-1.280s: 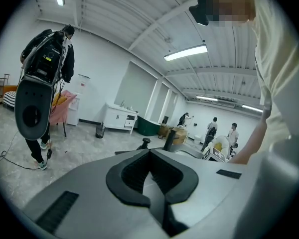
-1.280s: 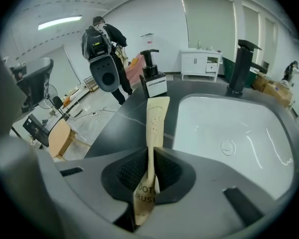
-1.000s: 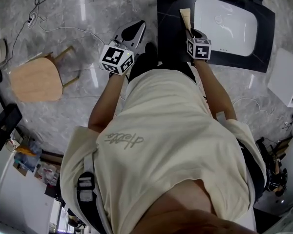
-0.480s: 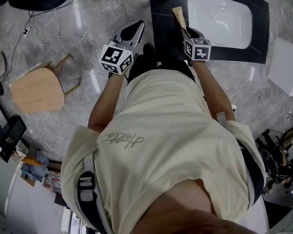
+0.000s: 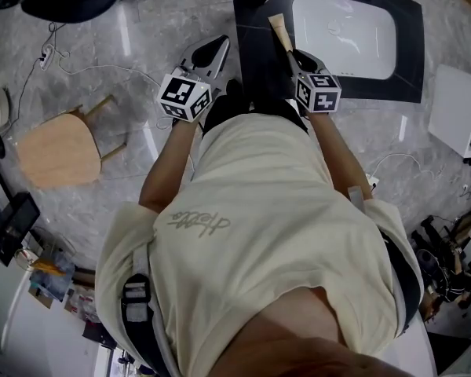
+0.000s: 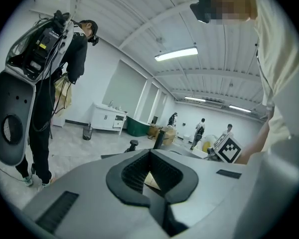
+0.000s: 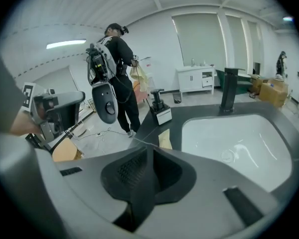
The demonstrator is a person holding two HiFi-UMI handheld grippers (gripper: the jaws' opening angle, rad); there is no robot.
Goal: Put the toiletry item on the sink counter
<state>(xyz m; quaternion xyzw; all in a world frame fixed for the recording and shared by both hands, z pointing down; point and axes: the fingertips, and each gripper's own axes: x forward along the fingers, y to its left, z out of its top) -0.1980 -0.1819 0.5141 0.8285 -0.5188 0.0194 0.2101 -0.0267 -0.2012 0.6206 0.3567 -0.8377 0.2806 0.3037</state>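
While outstretched over the sink counter (image 5: 247, 22), right tool (image 5: 293, 53) clenched on tan toiletry item (image 5: 279, 30); left tool (image 5: 210, 51) closed alongside.

1. The basin (image 5: 344, 26) is sitting in the bench (image 5: 251, 69), toward its right.
2. The right tongs (image 5: 294, 53) are hanging over the bench's near left part, with the tube (image 5: 279, 28) reaching out alongside the basin's left.
3. The left tongs (image 5: 212, 47) are hovering over the floor (image 5: 141, 22), just left of the bench.
4. The stool (image 5: 53, 144) is standing farther left.
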